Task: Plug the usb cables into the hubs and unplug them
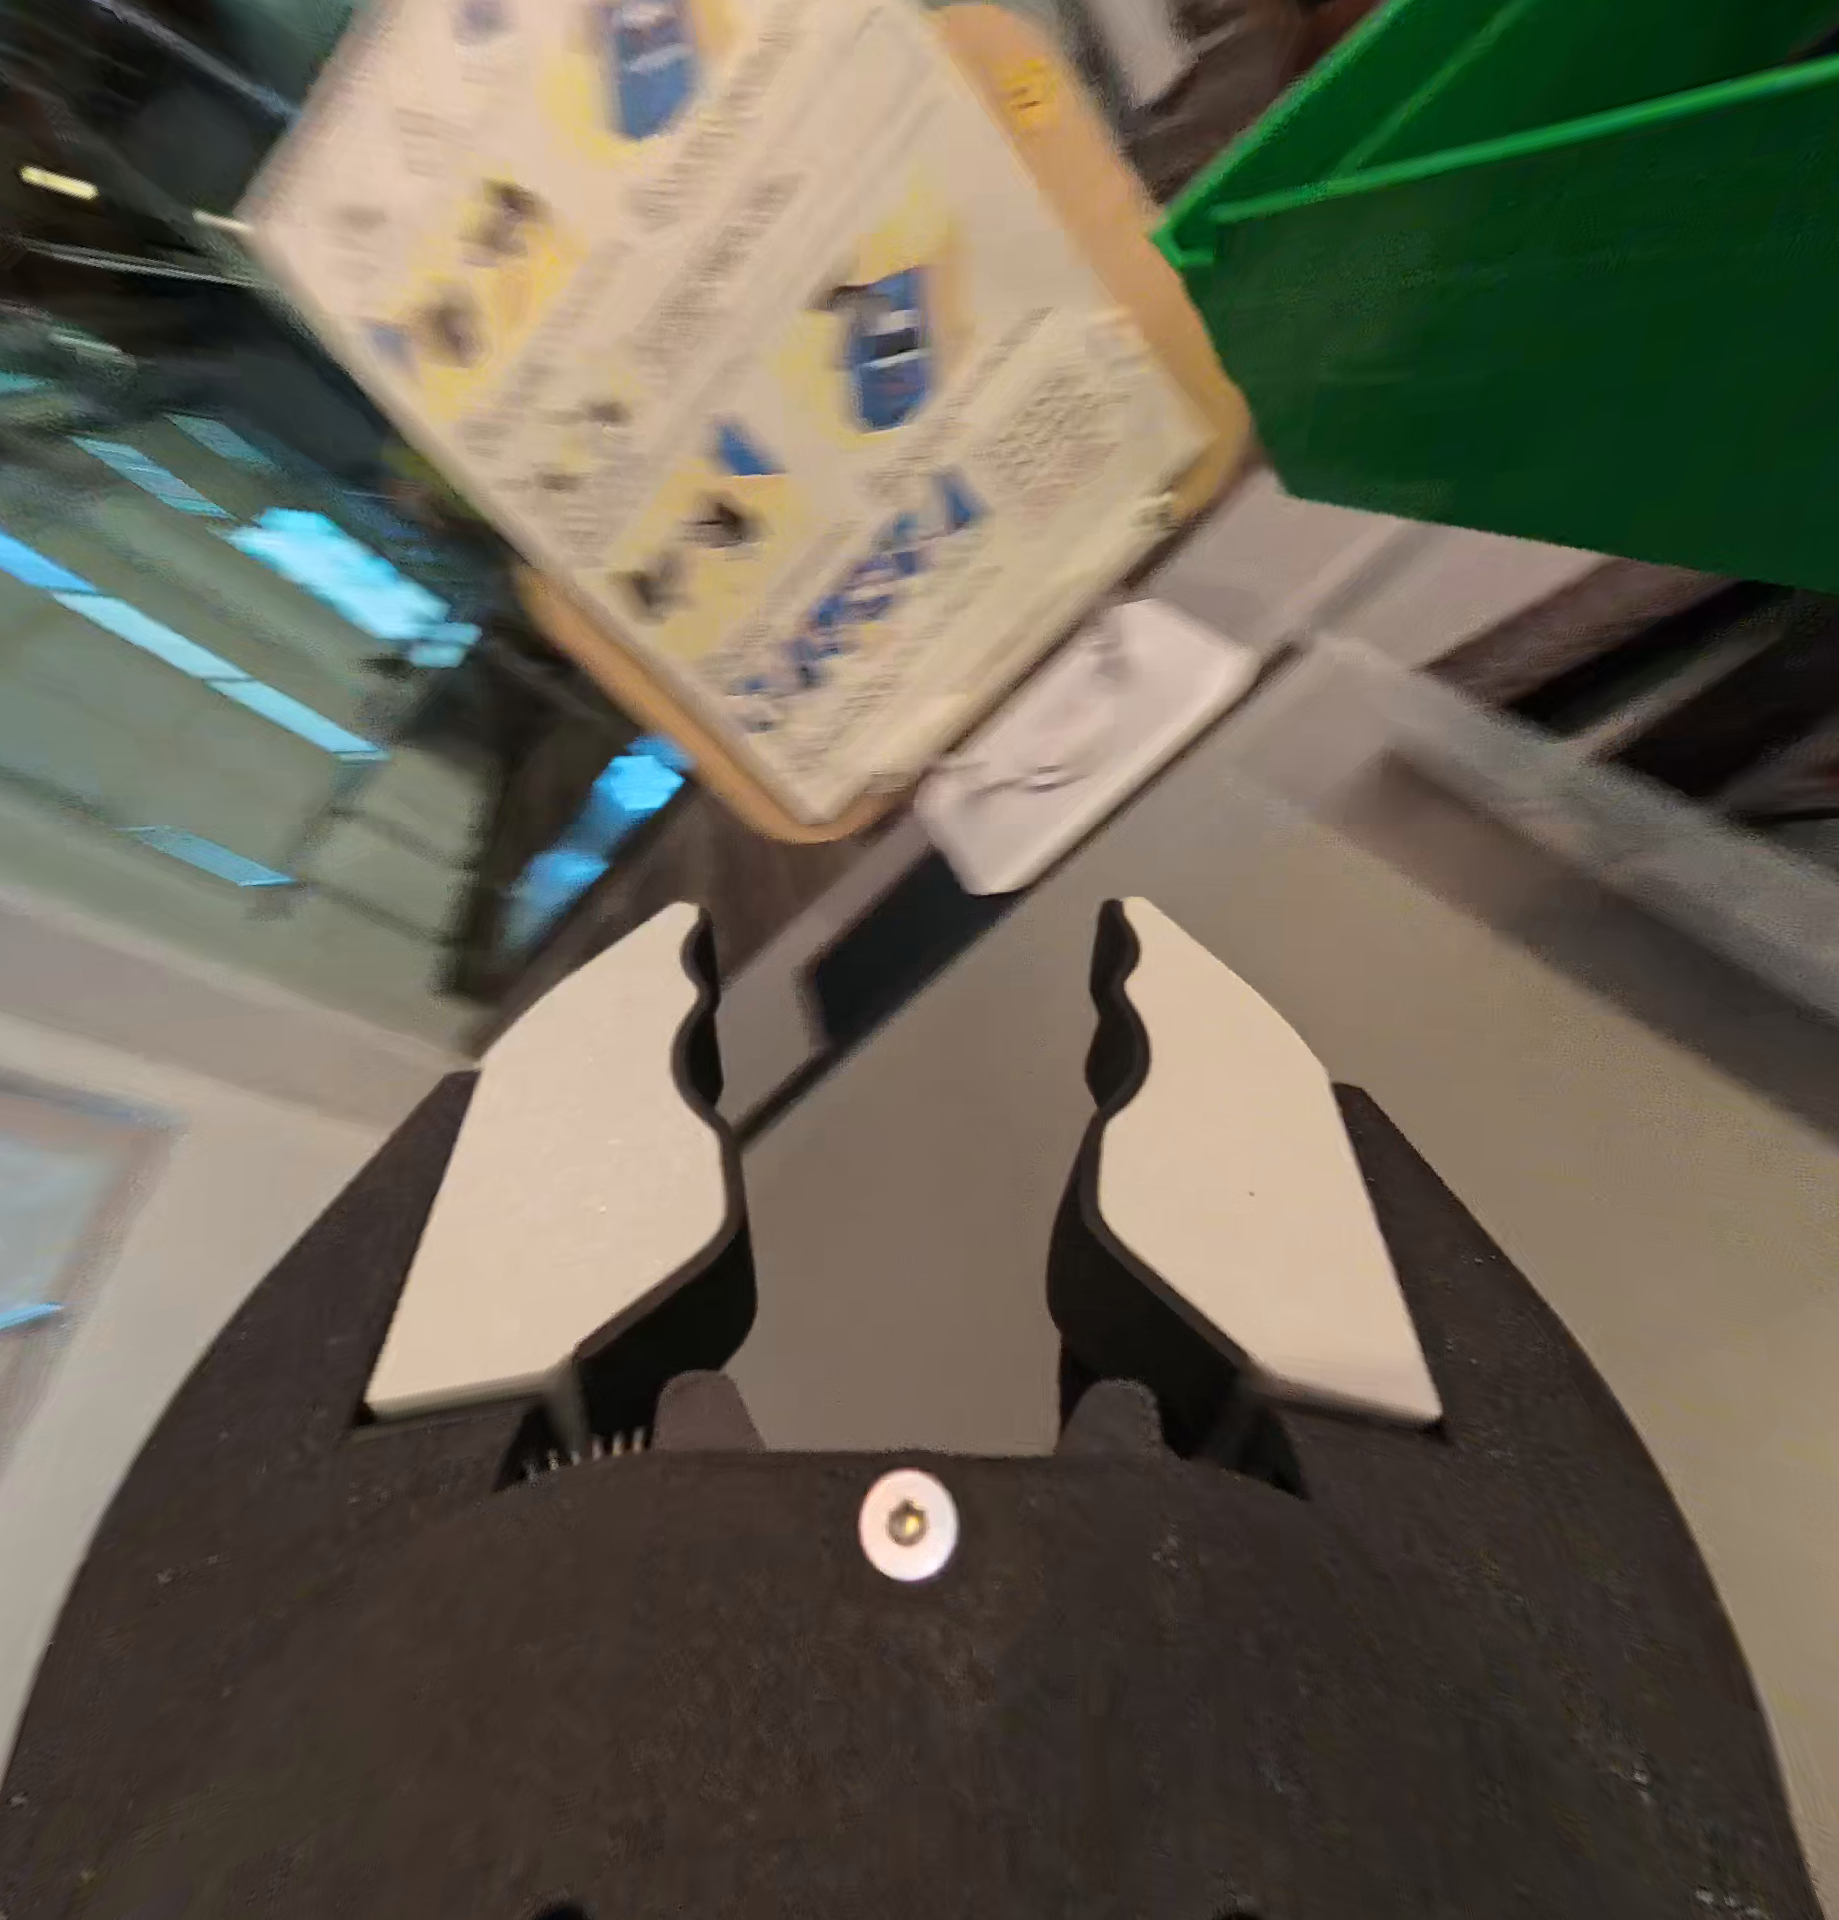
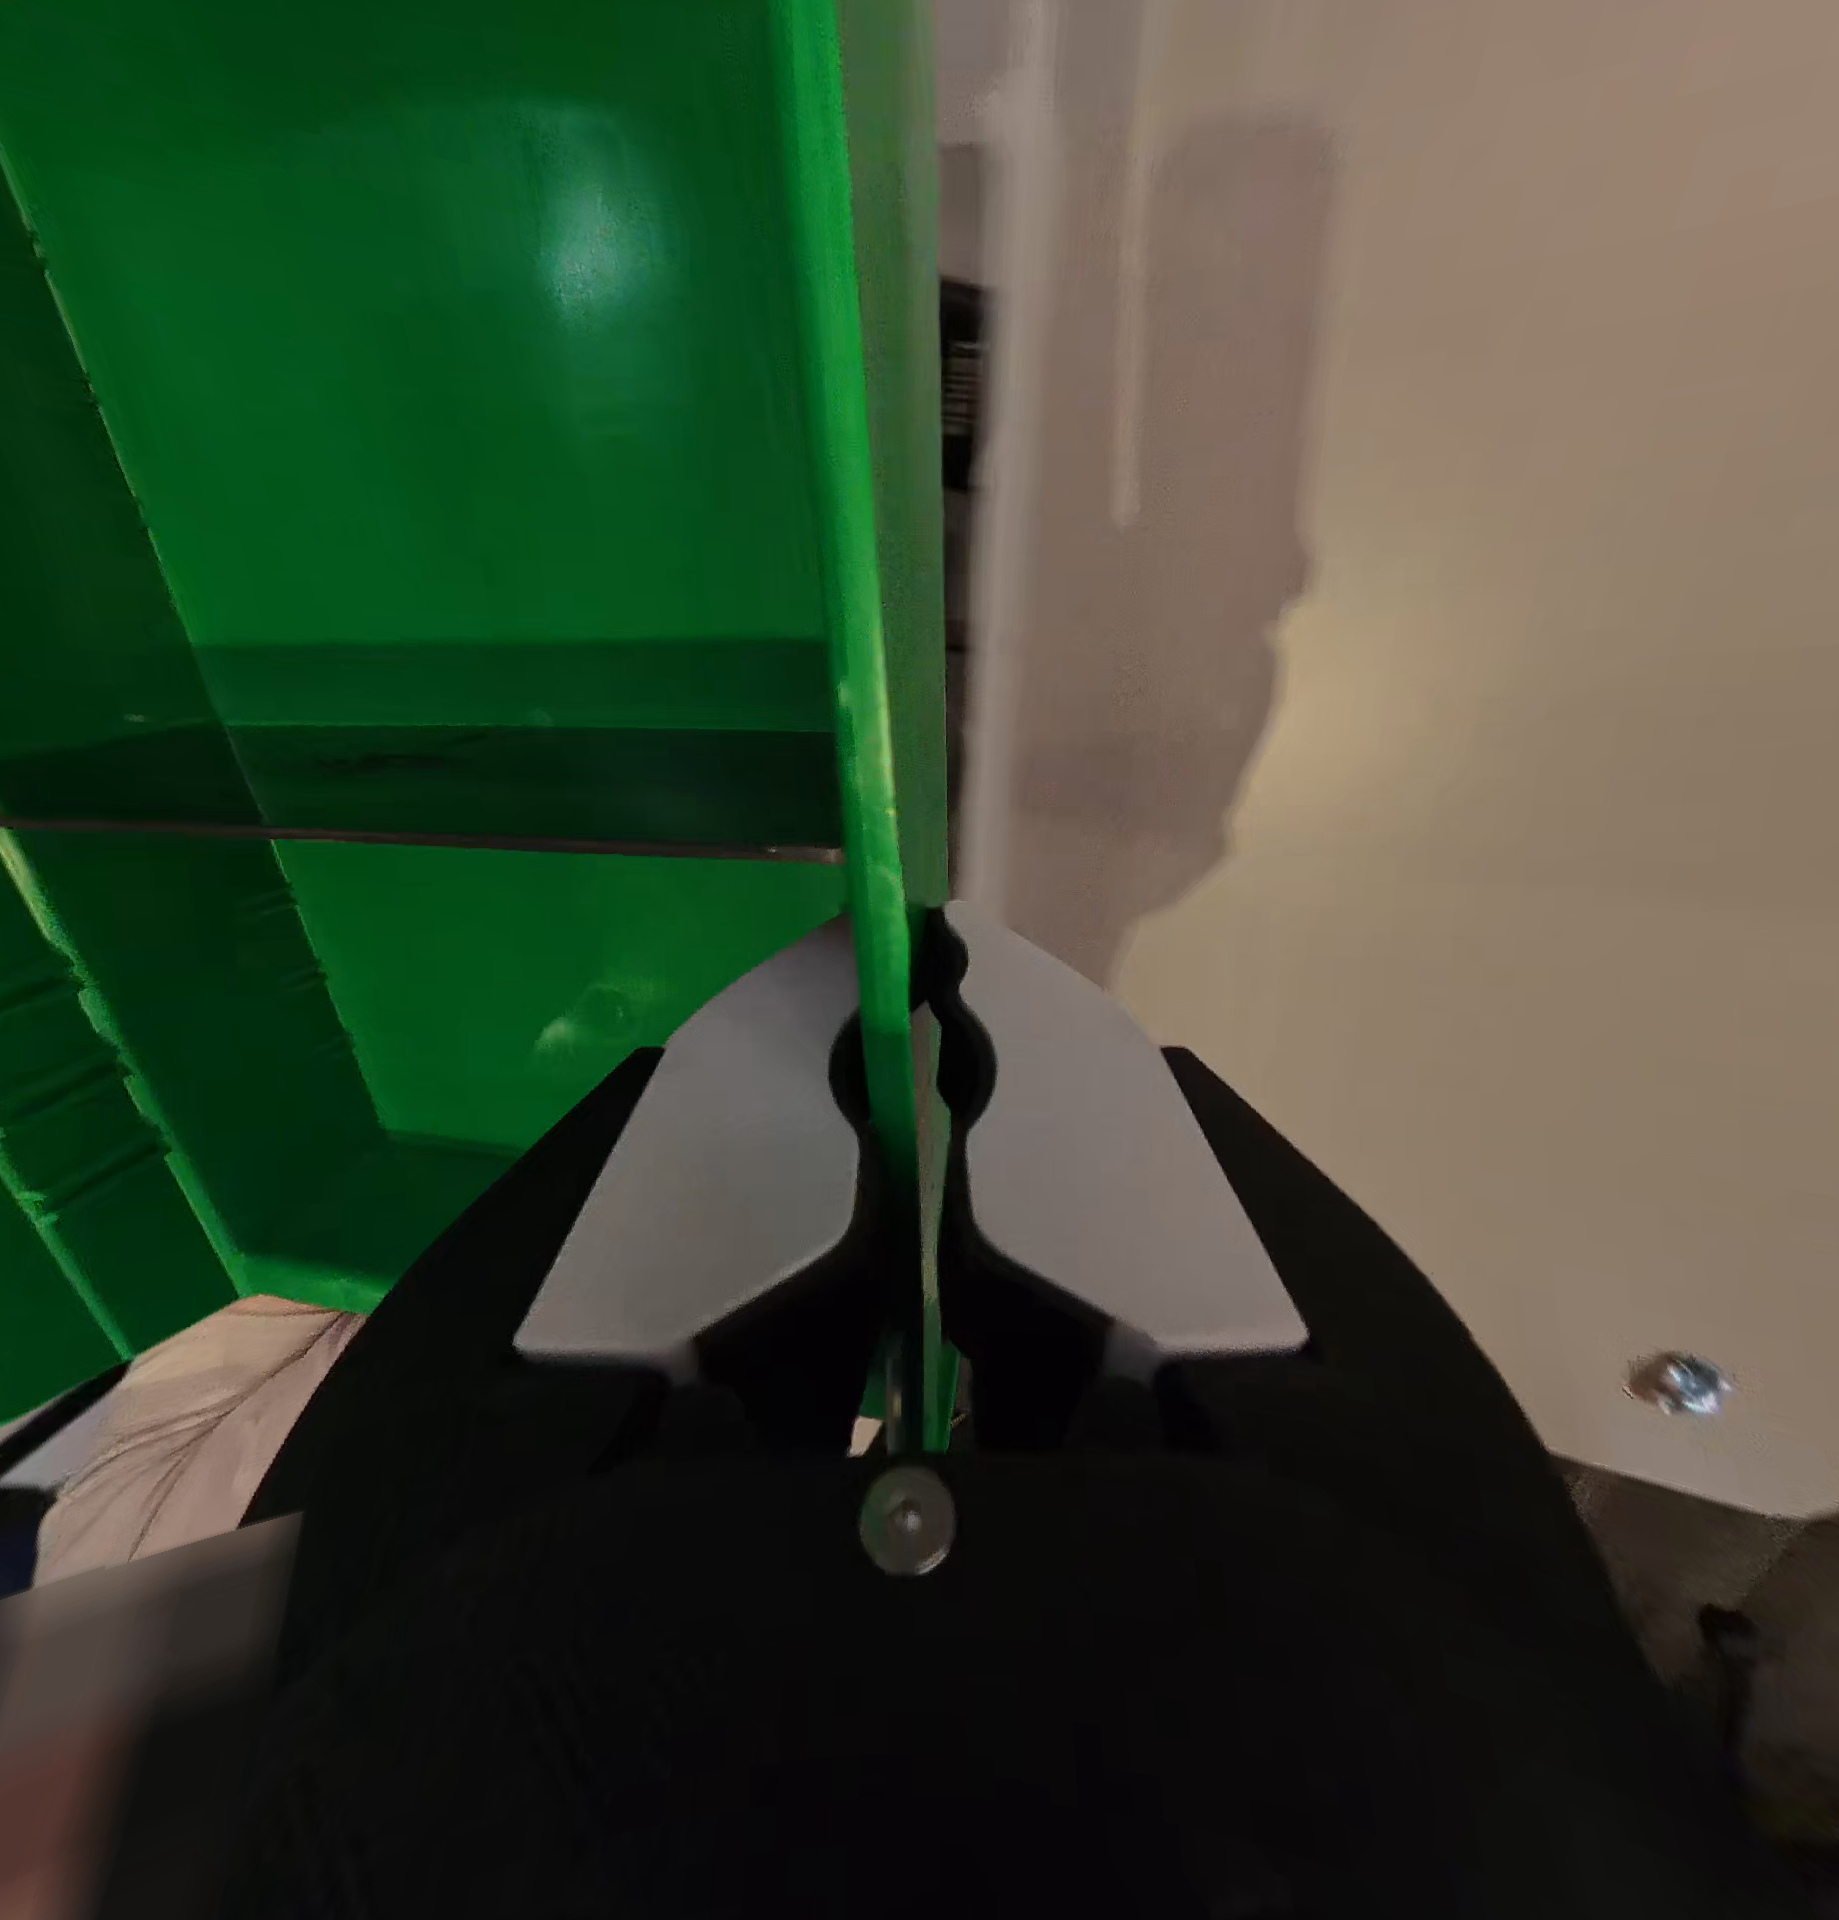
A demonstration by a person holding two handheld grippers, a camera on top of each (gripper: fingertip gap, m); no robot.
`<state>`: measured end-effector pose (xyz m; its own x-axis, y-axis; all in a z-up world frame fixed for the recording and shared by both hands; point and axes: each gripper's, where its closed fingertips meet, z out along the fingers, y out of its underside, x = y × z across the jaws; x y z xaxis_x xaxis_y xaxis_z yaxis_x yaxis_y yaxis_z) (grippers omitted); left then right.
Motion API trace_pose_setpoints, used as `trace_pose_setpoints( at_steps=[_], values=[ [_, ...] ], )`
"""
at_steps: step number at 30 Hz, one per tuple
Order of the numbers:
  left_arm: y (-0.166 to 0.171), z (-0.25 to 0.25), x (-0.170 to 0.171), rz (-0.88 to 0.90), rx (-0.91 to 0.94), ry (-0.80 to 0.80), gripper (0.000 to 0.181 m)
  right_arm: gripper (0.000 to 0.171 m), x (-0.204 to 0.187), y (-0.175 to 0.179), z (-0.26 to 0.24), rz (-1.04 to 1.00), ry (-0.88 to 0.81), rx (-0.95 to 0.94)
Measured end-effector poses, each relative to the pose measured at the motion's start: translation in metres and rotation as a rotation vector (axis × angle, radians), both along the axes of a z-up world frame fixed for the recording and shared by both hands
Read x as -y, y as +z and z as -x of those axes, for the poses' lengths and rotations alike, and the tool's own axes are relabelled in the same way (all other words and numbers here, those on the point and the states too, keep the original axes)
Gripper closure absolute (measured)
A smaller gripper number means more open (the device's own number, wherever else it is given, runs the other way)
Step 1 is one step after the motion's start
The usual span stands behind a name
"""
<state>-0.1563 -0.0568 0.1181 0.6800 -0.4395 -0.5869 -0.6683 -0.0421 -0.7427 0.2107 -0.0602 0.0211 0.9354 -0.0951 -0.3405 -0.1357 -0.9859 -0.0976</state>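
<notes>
My left gripper is open and empty, held tilted above a grey table. No usb cable or hub shows clearly in either view. A white flat object lies on the table ahead of the left fingers, too blurred to identify. My right gripper is shut on the side wall of a green plastic bin, with the wall's edge running between the fingers. The same green bin shows at the upper right of the left wrist view, lifted off the table.
A large printed cardboard box stands beyond the white object. Dark floor and blue-lit areas show past the table's left edge. In the right wrist view a pale wall fills the right side and a small metal screw sits in it.
</notes>
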Motion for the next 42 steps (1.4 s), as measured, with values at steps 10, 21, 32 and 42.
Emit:
trace_pose_setpoints(
  at_steps=[10,21,32,42],
  values=[
    [-0.134,-0.141,0.001,0.876,0.386,-0.357,0.106,0.165,0.096,-0.046,-0.193,0.028,-0.359,0.139],
    [-0.215,-0.162,-0.024,1.234,-0.082,-0.165,0.109,0.165,0.138,-0.121,-0.219,0.108,-0.338,0.114],
    [-0.214,-0.134,-0.039,1.581,-0.028,-0.015,0.167,0.166,0.092,-0.133,-0.191,0.061,-0.243,0.113],
    [-0.213,0.035,-0.116,1.393,0.013,0.248,0.176,0.165,0.068,-0.139,-0.162,0.019,-0.184,0.077]
  ],
)
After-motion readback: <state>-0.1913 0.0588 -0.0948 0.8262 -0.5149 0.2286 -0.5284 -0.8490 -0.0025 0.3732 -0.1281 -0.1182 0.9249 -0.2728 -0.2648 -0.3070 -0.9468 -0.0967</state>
